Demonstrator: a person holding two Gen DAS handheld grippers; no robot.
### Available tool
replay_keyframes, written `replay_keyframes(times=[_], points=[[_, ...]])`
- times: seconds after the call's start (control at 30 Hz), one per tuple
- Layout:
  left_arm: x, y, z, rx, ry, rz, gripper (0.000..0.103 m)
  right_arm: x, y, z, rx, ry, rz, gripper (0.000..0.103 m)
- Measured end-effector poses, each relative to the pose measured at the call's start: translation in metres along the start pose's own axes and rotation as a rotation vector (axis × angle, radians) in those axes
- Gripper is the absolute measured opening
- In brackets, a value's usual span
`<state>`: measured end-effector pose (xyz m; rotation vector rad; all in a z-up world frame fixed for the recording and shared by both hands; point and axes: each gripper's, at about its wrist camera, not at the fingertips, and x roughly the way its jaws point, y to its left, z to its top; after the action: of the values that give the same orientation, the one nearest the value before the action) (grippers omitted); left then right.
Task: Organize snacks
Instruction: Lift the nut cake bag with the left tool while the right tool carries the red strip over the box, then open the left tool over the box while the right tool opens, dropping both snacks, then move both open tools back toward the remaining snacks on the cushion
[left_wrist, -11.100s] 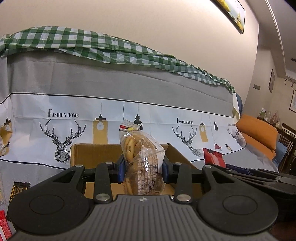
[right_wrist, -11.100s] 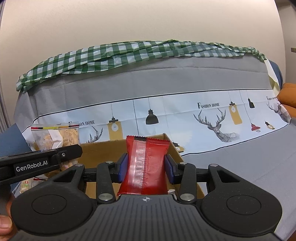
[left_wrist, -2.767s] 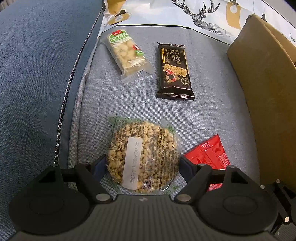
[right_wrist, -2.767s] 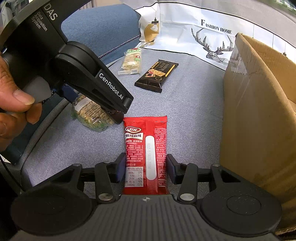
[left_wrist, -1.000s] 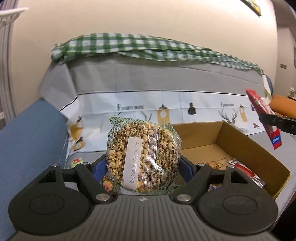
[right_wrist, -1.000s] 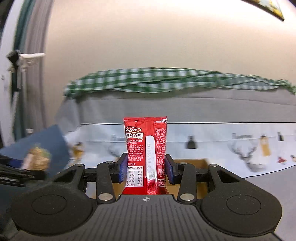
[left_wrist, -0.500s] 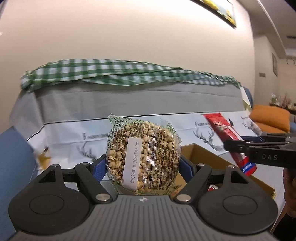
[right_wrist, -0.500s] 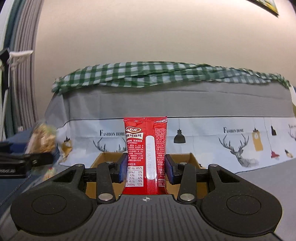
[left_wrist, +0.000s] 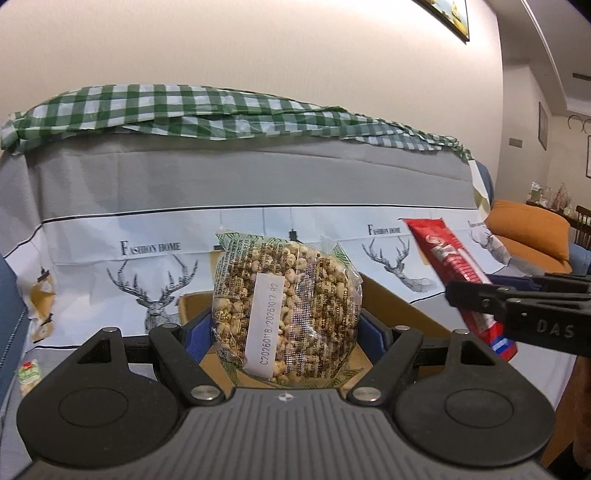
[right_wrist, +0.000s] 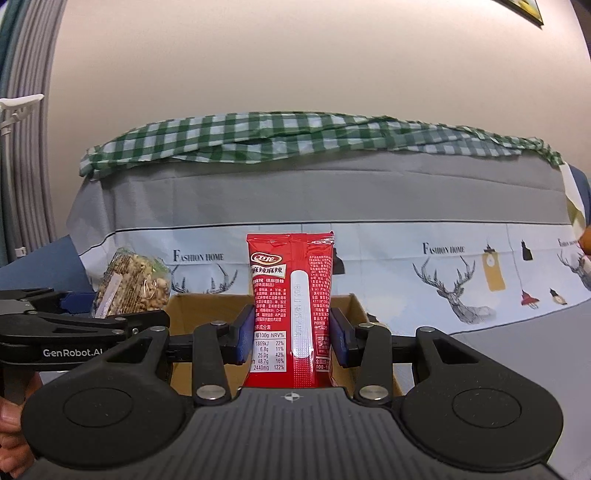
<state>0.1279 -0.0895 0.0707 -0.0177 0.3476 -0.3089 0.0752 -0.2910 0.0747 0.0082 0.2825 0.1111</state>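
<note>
My left gripper (left_wrist: 286, 332) is shut on a round clear bag of puffed grain cake (left_wrist: 284, 306), held upright above the near edge of an open cardboard box (left_wrist: 391, 299). My right gripper (right_wrist: 291, 336) is shut on a red snack packet (right_wrist: 291, 306), held upright over the same box (right_wrist: 207, 310). The red packet (left_wrist: 454, 266) and right gripper also show at the right of the left wrist view. The grain bag (right_wrist: 131, 284) and left gripper show at the left of the right wrist view. The inside of the box is mostly hidden.
The box sits on a grey sofa seat (right_wrist: 517, 354) in front of a backrest with a deer-print cover (left_wrist: 155, 288) and a green checked cloth (left_wrist: 184, 110). A green-labelled snack (left_wrist: 27, 373) lies at far left. Orange cushions (left_wrist: 528, 229) lie at right.
Both grippers have swung up from the seat with their snacks and now face the backrest above the box. In the last half second they moved slightly closer together.
</note>
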Motion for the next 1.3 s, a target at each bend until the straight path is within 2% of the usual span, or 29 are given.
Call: replay_keyframes(times=[0.43,0.53,0.57,0.67,0.9,1.0,1.1,1.2,1.27,1.3], points=[[0.005,-0.011,-0.002,-0.005,0.001,-0.030,0.083,0.008,0.002,-0.001,0.036,0.023,-0.002,0.044],[0.007,-0.003,-0.001,-0.046,0.014,-0.040,0.088,0.013,0.002,-0.003,0.037,0.048,0.001,0.049],[0.006,0.000,0.000,-0.064,0.013,-0.046,0.093,0.016,0.002,-0.004,0.036,0.070,-0.016,0.055],[0.005,0.002,0.002,-0.074,0.002,-0.045,0.094,0.018,-0.001,-0.004,0.060,0.083,-0.037,0.066],[0.001,0.000,0.001,-0.040,-0.021,-0.039,0.094,0.020,-0.001,-0.006,0.065,0.091,-0.038,0.068],[-0.003,0.001,-0.001,-0.028,-0.034,-0.066,0.094,0.022,-0.001,-0.005,0.065,0.094,-0.040,0.070],[-0.009,0.006,-0.003,-0.033,-0.039,-0.091,0.088,0.022,0.002,-0.004,0.074,0.092,-0.042,0.070],[-0.016,0.015,-0.006,-0.034,-0.027,-0.099,0.072,0.021,0.005,-0.004,0.099,0.085,-0.042,0.070],[-0.023,0.019,-0.008,-0.020,-0.009,-0.107,0.052,0.017,0.007,-0.003,0.125,0.066,-0.039,0.070],[-0.028,0.020,-0.010,-0.009,-0.003,-0.106,0.049,0.015,0.009,-0.002,0.138,0.057,-0.035,0.070]])
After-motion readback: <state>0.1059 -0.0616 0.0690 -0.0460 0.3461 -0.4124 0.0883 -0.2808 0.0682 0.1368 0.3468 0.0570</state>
